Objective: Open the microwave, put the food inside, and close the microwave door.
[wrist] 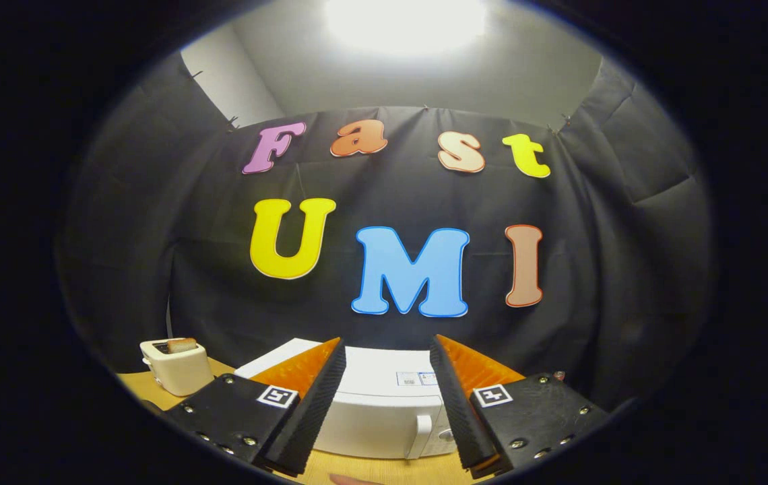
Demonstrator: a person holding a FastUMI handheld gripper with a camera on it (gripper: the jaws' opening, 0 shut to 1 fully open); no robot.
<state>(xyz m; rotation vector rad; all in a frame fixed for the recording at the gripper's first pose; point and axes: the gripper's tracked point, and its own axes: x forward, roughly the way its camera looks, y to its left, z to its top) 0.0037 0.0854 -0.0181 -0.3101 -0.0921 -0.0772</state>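
A white microwave [384, 411] stands on the wooden table just ahead of my fingers, seen from above and in front. Its door is closed, with a white vertical handle [422, 436] toward its right side. My gripper [387, 350] is held above and in front of it, open, with nothing between the fingers. The left finger [313, 397] and right finger [458, 397] frame the microwave's top and front.
A white toaster [177, 367] with a slice of bread [182, 345] sticking out stands on the table [138, 387] to the left of the microwave. Black cloth walls close the booth behind and to both sides. A bright lamp shines overhead.
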